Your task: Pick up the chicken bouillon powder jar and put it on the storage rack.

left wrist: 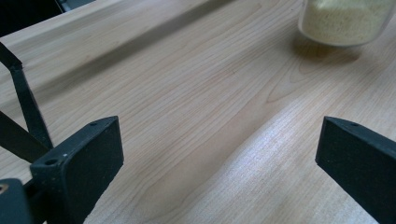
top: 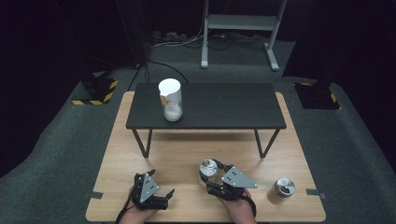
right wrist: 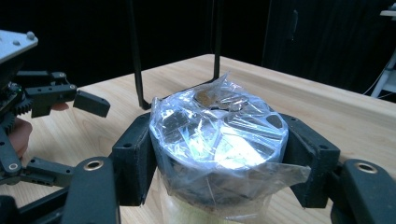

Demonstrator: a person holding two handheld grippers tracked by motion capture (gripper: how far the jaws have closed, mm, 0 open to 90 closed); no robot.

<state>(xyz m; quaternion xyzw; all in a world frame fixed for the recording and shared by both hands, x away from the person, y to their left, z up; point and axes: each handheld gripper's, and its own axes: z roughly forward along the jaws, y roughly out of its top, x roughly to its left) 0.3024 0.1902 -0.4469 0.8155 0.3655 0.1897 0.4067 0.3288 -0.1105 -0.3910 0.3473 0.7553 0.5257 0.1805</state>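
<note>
A tall clear jar with a white lid, partly filled with pale grains, is standing on a low black rectangular shelf that is resting across the light wooden tabletop. A small round silver tin is sitting near the tabletop's right edge.

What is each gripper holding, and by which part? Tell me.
The right gripper is shut on the jar, its jaws clamping opposite sides of the plastic-wrapped top. The left gripper holds nothing; its jaws stand open over the wooden table.
</note>
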